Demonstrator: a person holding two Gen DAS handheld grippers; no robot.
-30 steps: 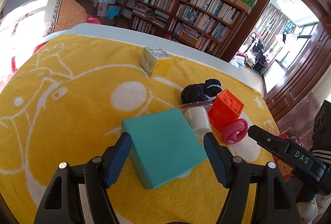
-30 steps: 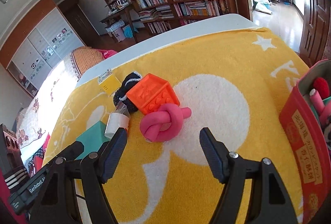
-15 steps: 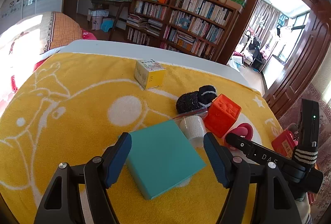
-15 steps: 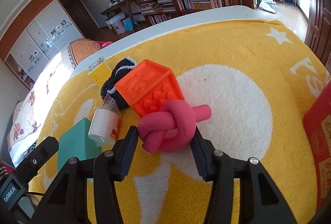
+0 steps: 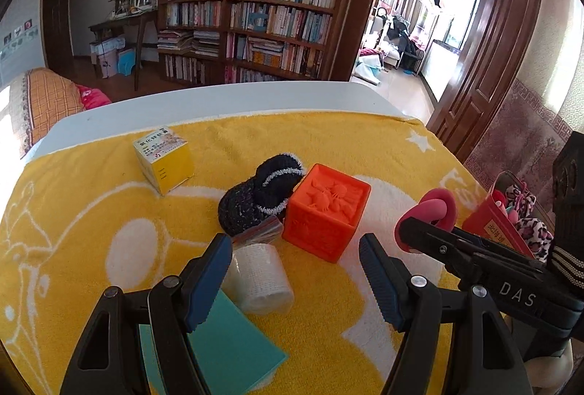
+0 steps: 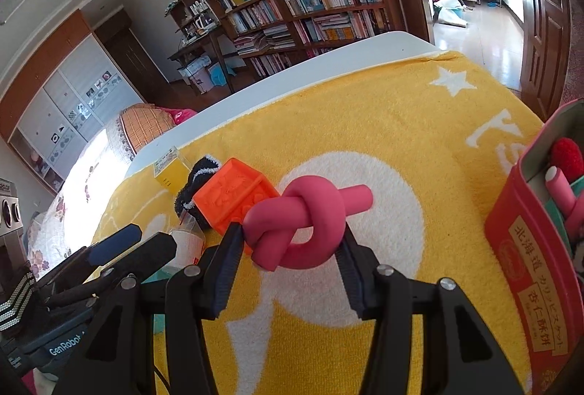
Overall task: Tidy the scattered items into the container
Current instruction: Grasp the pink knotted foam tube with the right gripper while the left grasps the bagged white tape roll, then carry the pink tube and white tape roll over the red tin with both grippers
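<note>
The pink foam knot (image 6: 297, 221) is squeezed between the 2 fingers of the right gripper (image 6: 290, 245), whose jaws have just been closing on it. The knot is seen lifted off the yellow towel (image 6: 383, 125), just in front of the orange cube (image 6: 233, 199). The red tin (image 6: 529, 271) is stood at the right edge, near the knot, with soft toys already inside.

The left gripper (image 5: 295, 271) is held wide apart with nothing in it, above the towel. A white bandage roll (image 5: 261, 276) is lying between its fingers but is not touched. A teal box (image 5: 233, 347) is partly hidden under the left finger. Black socks (image 5: 255, 194) and a small yellow box (image 5: 164, 165) are left farther back.
</note>
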